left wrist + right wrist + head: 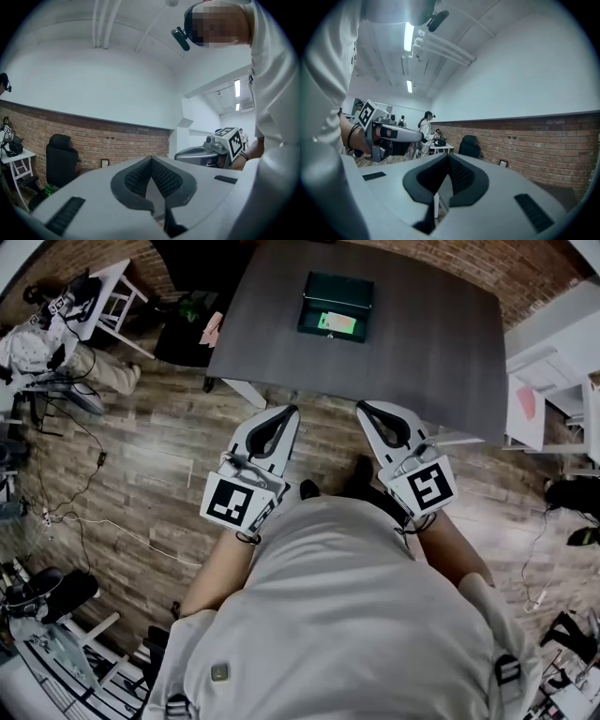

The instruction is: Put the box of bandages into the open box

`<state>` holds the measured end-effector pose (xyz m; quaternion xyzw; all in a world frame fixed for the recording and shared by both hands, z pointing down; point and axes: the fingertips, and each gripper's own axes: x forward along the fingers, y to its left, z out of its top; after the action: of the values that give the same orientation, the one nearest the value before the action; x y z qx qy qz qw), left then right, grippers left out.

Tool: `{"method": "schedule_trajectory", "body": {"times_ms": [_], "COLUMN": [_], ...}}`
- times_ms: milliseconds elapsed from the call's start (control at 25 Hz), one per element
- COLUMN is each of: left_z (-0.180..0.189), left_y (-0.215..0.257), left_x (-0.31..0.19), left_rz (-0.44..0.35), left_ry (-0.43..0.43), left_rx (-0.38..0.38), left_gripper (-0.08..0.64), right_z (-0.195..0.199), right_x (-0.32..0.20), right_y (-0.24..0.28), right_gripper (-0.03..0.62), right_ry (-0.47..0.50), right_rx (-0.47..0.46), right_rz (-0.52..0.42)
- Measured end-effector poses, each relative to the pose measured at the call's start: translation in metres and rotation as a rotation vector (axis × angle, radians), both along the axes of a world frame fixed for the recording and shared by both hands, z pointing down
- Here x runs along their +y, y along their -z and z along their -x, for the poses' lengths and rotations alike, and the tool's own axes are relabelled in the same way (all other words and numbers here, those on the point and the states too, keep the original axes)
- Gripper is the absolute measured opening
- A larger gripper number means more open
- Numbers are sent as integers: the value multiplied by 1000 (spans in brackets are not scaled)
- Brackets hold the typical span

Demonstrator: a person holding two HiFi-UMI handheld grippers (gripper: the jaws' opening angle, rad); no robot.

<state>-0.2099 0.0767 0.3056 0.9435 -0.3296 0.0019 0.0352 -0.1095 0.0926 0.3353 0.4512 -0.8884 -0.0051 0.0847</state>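
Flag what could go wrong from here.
Both the left tongs and the right tongs are shut and short of the table; reaching in without opening could shove the dark box. A pale green pack seems to lie inside that box already, so a grab might lift it out.

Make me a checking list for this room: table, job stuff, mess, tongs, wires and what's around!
Surface: dark grey table, mostly bare.
Job's things: dark green open box on the table; pale green packet lies within its outline.
Clutter: pink sheet beyond the table's left edge.
Grippers: left tongs and right tongs both shut, empty, over the floor, short of the table.
Cables: white cable across the floor at left.
Surroundings: wood floor, brick wall.
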Motion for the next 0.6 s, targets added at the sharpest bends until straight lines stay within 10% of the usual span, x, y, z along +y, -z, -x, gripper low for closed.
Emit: {"method": "schedule_trajectory", "body": {"times_ms": [600], "left_z": [44], "left_y": [-5], "left_x": [17], "left_rz": [-6], "left_ry": [11], "left_rx": [4], "left_gripper": [15], "right_z": [44], "right_x": [23], "right_y": [-9], "right_gripper": [20], "right_ry": [8], "right_rx": [-7], "right_rz": [27]}}
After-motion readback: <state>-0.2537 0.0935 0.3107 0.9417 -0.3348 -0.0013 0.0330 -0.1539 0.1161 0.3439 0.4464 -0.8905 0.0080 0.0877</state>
